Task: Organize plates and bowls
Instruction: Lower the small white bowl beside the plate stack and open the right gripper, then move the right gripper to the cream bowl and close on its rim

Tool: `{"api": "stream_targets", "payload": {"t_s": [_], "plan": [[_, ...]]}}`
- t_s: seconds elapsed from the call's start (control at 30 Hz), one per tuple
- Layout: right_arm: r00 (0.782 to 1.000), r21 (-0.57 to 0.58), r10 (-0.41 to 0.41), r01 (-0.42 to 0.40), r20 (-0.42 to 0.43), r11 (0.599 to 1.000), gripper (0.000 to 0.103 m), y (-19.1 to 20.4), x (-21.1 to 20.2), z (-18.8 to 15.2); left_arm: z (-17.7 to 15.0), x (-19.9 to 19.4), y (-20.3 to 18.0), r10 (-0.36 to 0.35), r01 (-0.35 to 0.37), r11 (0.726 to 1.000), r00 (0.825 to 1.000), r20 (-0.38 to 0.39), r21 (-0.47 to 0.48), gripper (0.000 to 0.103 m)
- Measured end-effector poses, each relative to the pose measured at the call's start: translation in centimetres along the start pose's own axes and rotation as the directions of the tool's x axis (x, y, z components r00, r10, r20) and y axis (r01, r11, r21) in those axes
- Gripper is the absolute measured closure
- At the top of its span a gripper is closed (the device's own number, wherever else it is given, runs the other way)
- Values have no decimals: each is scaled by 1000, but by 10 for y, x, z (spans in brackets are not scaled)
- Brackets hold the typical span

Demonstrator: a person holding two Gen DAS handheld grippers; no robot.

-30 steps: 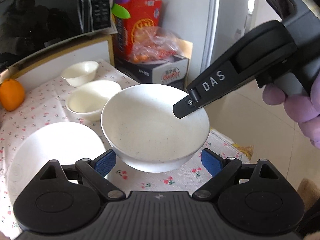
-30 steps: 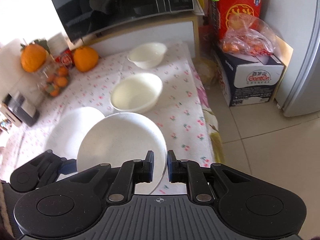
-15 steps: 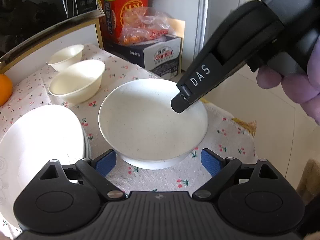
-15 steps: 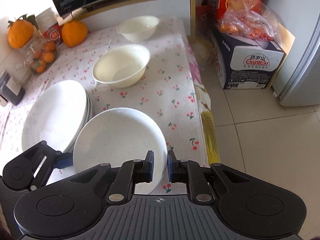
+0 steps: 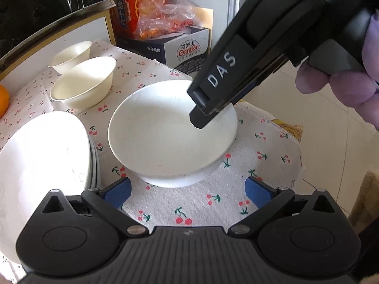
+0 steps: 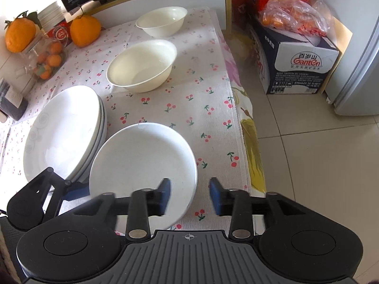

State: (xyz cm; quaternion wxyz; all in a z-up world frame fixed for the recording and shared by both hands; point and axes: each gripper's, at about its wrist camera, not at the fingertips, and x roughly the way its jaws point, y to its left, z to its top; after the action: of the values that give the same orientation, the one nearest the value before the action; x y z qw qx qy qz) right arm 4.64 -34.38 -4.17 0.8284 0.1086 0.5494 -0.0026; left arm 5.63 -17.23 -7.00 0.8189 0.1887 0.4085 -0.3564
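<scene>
A wide white speckled bowl (image 5: 165, 139) (image 6: 142, 163) rests on the cherry-print cloth near the table's front right corner. My right gripper (image 6: 189, 195) (image 5: 203, 113) has its fingers apart on either side of the bowl's near rim and no longer grips it. My left gripper (image 5: 187, 189) is open and empty just in front of the bowl. A stack of white plates (image 5: 40, 156) (image 6: 64, 130) lies left of the bowl. Two cream bowls, a larger one (image 5: 83, 82) (image 6: 142, 65) and a smaller one (image 5: 71, 55) (image 6: 162, 20), stand further back.
The cloth-covered table (image 6: 213, 99) ends at the right, with tiled floor (image 6: 308, 165) beyond. A water carton (image 6: 300, 68) with a bag of oranges stands on the floor. Oranges (image 6: 84, 30) and a jar sit at the back left under a microwave (image 5: 35, 4).
The right gripper lowered the speckled bowl onto the cloth beside the plate stack and opened its fingers, letting go of the rim. The left gripper stayed open.
</scene>
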Motion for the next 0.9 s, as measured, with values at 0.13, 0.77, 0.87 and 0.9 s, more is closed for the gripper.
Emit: {"api": "stream_targets", "payload": {"t_s": [0.13, 0.77, 0.87, 0.9], "plan": [[1000, 12, 12, -12, 10, 1000, 47, -2, -2, 0, -5, -4, -1, -8, 8, 1000, 1000, -12, 10, 1], [994, 74, 90, -95, 68, 993, 31, 2, -15, 14, -22, -43, 8, -119, 120, 993, 992, -50, 6, 1], [991, 94, 98, -106, 88, 990, 31, 4, -17, 20, -16, -52, 15, -103, 103, 995, 994, -33, 15, 1], [990, 105, 105, -114, 95, 988, 30, 4, -17, 22, -13, -55, 18, -95, 95, 995, 995, -23, 17, 1]]}}
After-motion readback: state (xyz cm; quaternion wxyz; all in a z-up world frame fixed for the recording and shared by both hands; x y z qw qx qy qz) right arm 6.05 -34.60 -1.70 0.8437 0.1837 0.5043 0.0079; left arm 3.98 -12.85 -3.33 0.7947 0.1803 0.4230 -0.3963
